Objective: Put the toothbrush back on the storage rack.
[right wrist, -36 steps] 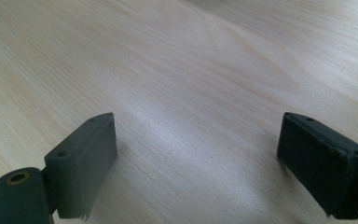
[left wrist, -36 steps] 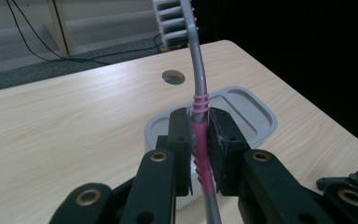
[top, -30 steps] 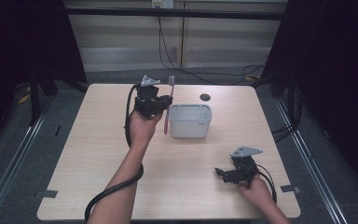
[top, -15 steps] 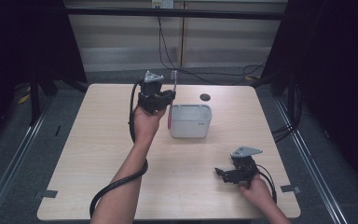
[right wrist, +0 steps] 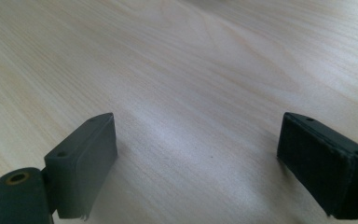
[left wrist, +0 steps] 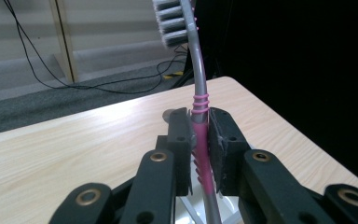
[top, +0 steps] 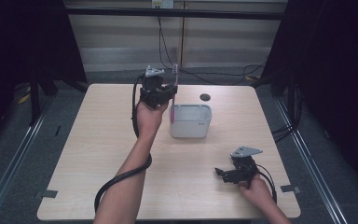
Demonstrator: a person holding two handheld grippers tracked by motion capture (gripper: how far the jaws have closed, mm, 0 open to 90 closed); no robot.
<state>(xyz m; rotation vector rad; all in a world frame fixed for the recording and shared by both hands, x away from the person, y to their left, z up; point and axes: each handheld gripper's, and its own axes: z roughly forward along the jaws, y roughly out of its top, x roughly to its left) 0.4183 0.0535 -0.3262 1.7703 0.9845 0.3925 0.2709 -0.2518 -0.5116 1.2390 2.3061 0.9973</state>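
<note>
My left gripper is shut on a pink and grey toothbrush, held upright with the bristles on top, over the left edge of a white rectangular holder. In the left gripper view the toothbrush stands clamped between the two pads of that gripper, its bristles facing left. My right gripper rests on the table near the front right with its jaws wide apart. Bare wood lies between the jaws in the right gripper view.
A small dark round disc lies on the table behind the holder. The light wooden table has tape marks at its front corners. Cables run across the floor behind the table, and a thick cable trails from the left gripper along the forearm.
The left gripper has carried the toothbrush to the right, from left of the holder to above its left edge. The right gripper has stayed in place.
</note>
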